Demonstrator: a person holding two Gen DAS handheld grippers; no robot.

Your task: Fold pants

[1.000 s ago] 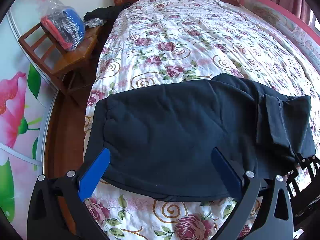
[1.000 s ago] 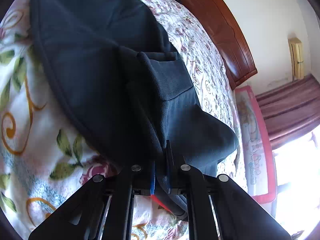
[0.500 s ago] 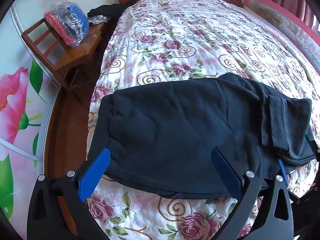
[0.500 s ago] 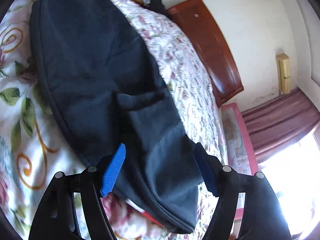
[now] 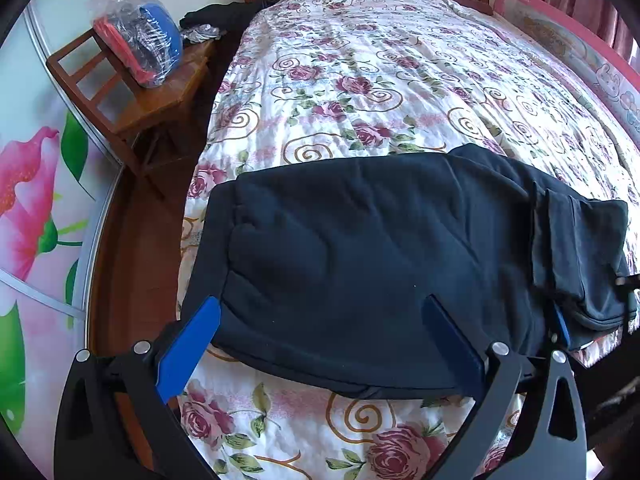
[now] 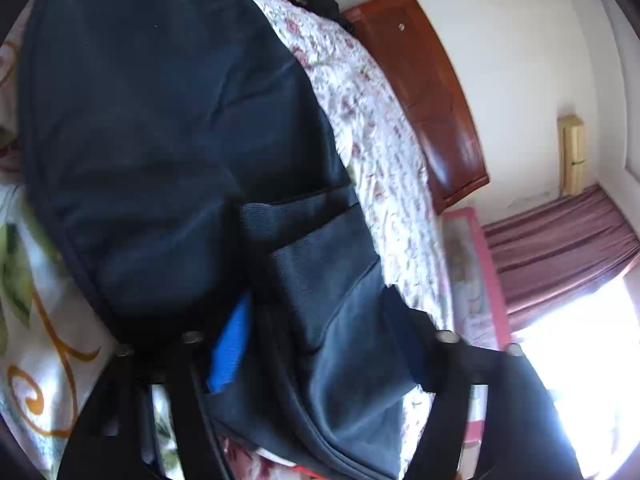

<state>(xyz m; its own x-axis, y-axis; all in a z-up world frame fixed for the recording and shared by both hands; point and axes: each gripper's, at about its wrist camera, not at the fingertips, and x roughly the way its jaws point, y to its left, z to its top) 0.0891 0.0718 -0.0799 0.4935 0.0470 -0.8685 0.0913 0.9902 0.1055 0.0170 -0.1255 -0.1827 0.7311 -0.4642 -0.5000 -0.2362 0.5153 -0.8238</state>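
Our left tool [image 5: 320,344] hangs wide open, holding nothing, with the dark pants [image 5: 380,248] lying folded across the bed [image 5: 380,80] just ahead of it. Our right tool [image 6: 332,344] is spread wide around the bunched end, gripping nothing. We judge another fold is due: close on that end and carry it over.

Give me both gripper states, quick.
Left gripper: open, holding nothing, above the pants.
Right gripper: open, jaws either side of the pants' end, not clamped.
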